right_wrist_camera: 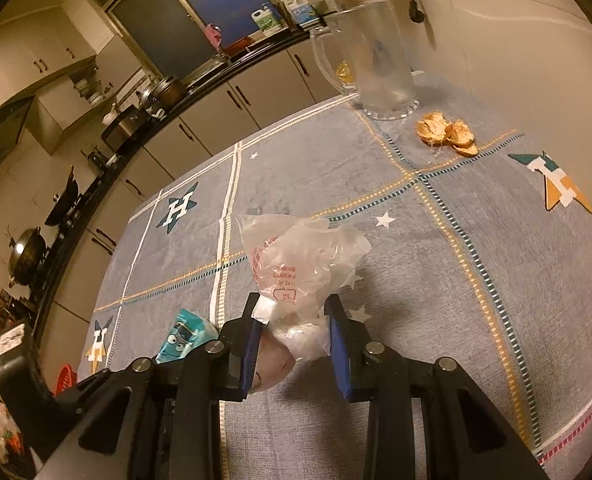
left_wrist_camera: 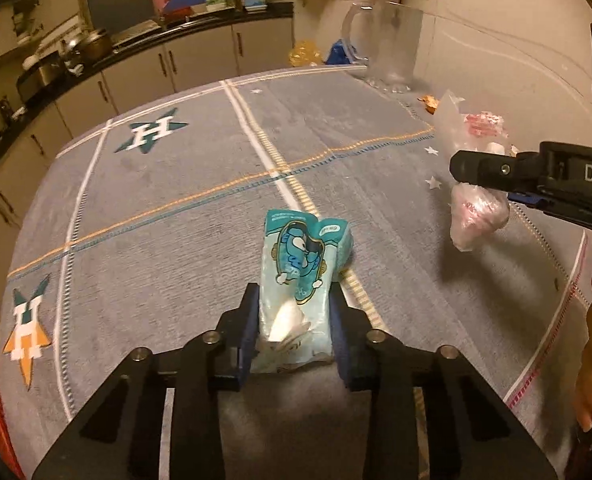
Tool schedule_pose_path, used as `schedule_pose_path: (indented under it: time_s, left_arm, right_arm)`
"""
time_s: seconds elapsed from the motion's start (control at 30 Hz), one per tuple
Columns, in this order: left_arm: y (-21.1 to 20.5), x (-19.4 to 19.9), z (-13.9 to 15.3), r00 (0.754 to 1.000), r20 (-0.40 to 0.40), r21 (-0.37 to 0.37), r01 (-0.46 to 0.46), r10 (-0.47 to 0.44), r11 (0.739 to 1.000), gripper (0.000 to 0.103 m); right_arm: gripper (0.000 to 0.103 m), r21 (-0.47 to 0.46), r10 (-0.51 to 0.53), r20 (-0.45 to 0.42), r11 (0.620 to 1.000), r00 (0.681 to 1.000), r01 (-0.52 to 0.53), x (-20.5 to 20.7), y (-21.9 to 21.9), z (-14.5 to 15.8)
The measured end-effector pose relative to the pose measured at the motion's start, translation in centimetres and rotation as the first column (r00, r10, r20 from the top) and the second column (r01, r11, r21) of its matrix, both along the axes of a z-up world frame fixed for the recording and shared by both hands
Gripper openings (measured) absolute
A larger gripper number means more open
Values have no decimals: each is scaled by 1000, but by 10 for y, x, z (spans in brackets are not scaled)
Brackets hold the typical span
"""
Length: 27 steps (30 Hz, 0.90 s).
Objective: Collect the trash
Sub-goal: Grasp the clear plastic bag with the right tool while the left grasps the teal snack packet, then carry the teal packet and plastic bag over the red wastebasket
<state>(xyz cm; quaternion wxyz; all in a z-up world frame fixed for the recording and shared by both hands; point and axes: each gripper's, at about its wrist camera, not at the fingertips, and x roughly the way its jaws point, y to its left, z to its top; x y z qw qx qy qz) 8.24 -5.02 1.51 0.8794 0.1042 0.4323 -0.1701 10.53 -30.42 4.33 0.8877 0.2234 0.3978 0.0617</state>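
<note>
The teal wrapper (left_wrist_camera: 301, 276), a crinkled cartoon-printed packet, stands up between the closed fingers of the left gripper (left_wrist_camera: 294, 312), lifted clear of the tablecloth (left_wrist_camera: 156, 240) near its front edge. Just to its right, the right gripper (right_wrist_camera: 294, 320) is clamped on a crumpled clear plastic bag (right_wrist_camera: 299, 268) with red print, its bulk hanging below the fingers, also off the cloth. Both pieces seem held aloft for carrying to a bin, probably the red basket (right_wrist_camera: 64, 376) off the left edge. Orange peels (right_wrist_camera: 447, 134) remain by the far right corner, beside a glass mug (right_wrist_camera: 375, 60), likely the next pickup.
</note>
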Motion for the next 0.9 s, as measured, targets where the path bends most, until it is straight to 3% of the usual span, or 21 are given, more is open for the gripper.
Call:
schedule_pose_path:
  time_s: [0.37,0.57,0.9]
  left_arm:
    - [55,-27,26,988,52,-98,-143,149,985,31]
    - [77,-51,35,969,97,-121,-216,229,969,31]
    - [110,-78,38,939,121,-153,-302,321,941,31]
  right_arm:
    - [34,-62,136,40,989,990,-133,-5,38,2]
    - [34,-105,280,57,956,958,-273,-10,75,0]
    - [34,-256,399,57,892,915,-373,-22,120,-13]
